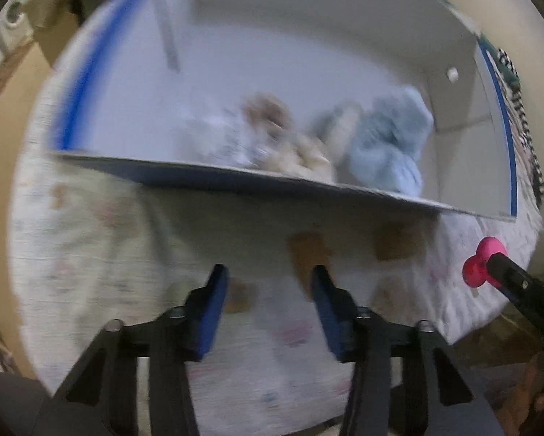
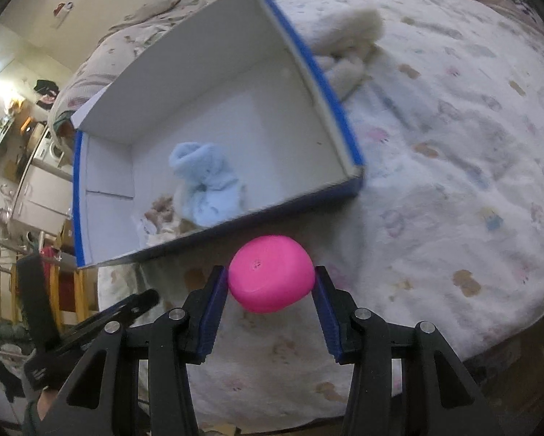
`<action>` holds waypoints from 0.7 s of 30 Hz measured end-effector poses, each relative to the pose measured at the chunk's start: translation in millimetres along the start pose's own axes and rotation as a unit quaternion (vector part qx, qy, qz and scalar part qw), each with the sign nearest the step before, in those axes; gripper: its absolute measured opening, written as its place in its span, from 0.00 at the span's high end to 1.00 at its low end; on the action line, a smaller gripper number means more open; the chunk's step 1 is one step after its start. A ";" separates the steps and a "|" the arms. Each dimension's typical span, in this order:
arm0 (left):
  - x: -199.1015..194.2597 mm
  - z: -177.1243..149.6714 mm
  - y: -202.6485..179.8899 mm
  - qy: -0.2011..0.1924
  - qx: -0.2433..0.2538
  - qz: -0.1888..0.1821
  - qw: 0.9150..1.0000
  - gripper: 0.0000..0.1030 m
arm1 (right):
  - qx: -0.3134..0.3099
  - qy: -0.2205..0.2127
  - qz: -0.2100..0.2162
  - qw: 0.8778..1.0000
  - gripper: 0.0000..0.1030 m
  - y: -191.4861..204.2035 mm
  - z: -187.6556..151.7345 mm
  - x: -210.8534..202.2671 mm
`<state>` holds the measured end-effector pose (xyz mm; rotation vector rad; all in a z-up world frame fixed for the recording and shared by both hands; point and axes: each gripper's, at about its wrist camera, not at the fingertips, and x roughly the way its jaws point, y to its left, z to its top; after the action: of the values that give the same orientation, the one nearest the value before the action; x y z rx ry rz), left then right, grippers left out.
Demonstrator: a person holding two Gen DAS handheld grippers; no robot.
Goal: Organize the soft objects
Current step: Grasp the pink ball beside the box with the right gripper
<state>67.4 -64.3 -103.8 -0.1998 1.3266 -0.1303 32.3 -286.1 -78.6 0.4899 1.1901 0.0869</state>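
A white cardboard box with blue outer walls (image 1: 308, 185) (image 2: 344, 116) lies on the bed. Inside it are a light blue fluffy sock (image 1: 392, 145) (image 2: 206, 189) and a beige plush toy (image 1: 290, 138) (image 2: 159, 210). My right gripper (image 2: 271, 279) is shut on a pink soft ball (image 2: 271, 278), squeezed between the pads just in front of the box's near wall; the ball also shows in the left wrist view (image 1: 480, 263). My left gripper (image 1: 270, 279) is open and empty, over the bedspread in front of the box.
A cream fluffy soft item (image 2: 348, 54) lies on the bedspread (image 2: 453, 181) beside the box's far right wall. The patterned bedspread covers the bed. Furniture and clutter stand beyond the bed's left side (image 2: 28, 181).
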 end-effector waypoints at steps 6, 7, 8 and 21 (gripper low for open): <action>39.6 6.5 -32.9 0.042 0.031 -0.008 0.999 0.63 | 0.007 -0.001 0.002 1.000 0.51 -8.6 -2.4 -3.8; 44.4 7.0 -33.4 0.046 0.030 -0.006 0.998 0.63 | 0.008 0.000 0.001 1.000 0.51 -10.8 -2.6 -3.8; 48.9 7.0 -33.1 0.047 0.027 -0.005 0.999 0.63 | 0.009 0.003 -0.001 1.000 0.51 -11.3 -2.6 -2.4; 24.2 14.0 -20.3 0.021 0.009 -0.039 0.999 0.96 | -0.010 0.021 -0.003 1.000 0.51 -4.3 -5.1 9.1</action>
<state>87.2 -88.2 -119.1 -0.2347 1.3599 -0.2122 30.4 -285.4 -89.8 0.4695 1.2310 0.1045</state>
